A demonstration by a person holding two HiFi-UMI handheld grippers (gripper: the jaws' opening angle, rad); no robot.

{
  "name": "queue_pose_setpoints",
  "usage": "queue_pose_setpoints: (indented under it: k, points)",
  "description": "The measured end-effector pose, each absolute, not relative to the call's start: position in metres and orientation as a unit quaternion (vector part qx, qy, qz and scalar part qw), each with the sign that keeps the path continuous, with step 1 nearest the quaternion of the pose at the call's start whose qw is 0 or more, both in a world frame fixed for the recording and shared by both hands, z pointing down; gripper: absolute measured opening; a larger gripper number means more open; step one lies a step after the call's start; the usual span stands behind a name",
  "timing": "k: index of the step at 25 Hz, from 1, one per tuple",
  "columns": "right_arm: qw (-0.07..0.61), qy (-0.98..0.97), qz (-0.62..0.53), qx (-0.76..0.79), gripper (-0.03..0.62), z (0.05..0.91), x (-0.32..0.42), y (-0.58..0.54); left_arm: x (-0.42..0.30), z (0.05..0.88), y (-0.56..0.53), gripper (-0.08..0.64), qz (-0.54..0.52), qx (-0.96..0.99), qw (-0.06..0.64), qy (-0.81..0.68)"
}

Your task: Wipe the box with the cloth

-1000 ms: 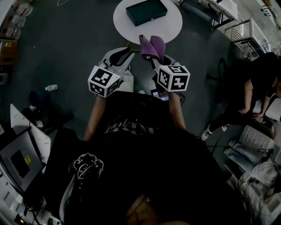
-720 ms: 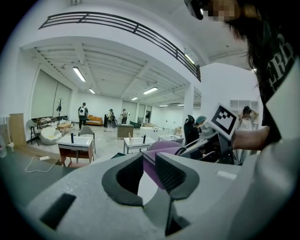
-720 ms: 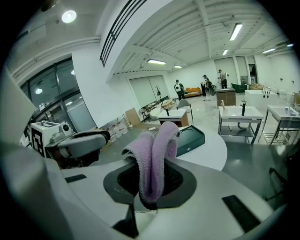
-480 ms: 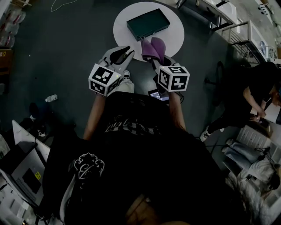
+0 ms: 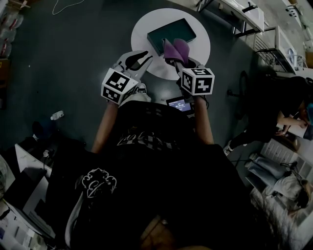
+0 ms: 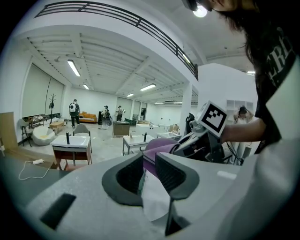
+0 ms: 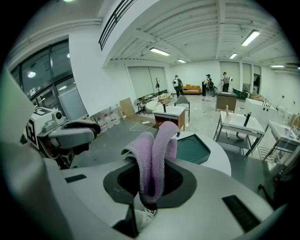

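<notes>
A dark green flat box (image 5: 171, 34) lies on a small round white table (image 5: 146, 29). My right gripper (image 5: 177, 60) is shut on a folded purple cloth (image 5: 175, 48), which stands up from the jaws and overlaps the box's near edge in the head view. From the right gripper view, the cloth (image 7: 152, 154) sticks up between the jaws, and the box (image 7: 194, 147) lies just beyond on the table (image 7: 220, 161). My left gripper (image 5: 139, 58) hovers at the table's near left rim, open, nothing in it. In the left gripper view its jaws (image 6: 149, 176) frame the cloth (image 6: 157, 145) beyond.
A person (image 5: 279, 107) sits on the floor at the right. White-topped desks (image 5: 244, 14) stand at the back right. A small bottle (image 5: 57, 115) lies on the dark floor at the left. A lit screen (image 5: 180, 103) hangs at my waist.
Both grippers have moved forward to the table. The cloth, before short of the box, now reaches its near edge. The left gripper now sits at the table's rim.
</notes>
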State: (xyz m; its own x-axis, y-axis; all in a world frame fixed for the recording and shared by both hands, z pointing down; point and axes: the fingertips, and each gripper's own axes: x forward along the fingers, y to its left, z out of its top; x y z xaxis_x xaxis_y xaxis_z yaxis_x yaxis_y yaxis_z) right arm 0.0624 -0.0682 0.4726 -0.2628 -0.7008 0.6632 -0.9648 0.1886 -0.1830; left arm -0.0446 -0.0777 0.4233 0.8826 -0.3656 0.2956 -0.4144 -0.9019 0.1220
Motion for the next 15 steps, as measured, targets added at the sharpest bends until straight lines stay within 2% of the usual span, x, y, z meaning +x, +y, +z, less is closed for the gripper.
queue_pose_setpoints:
  k: [15]
  points:
    - [0.352,-0.765,0.250,0.477,0.055,0.521,0.072,-0.141,-0.041,0.439,-0.100,0.075,0.142,0.958,0.116,-0.222]
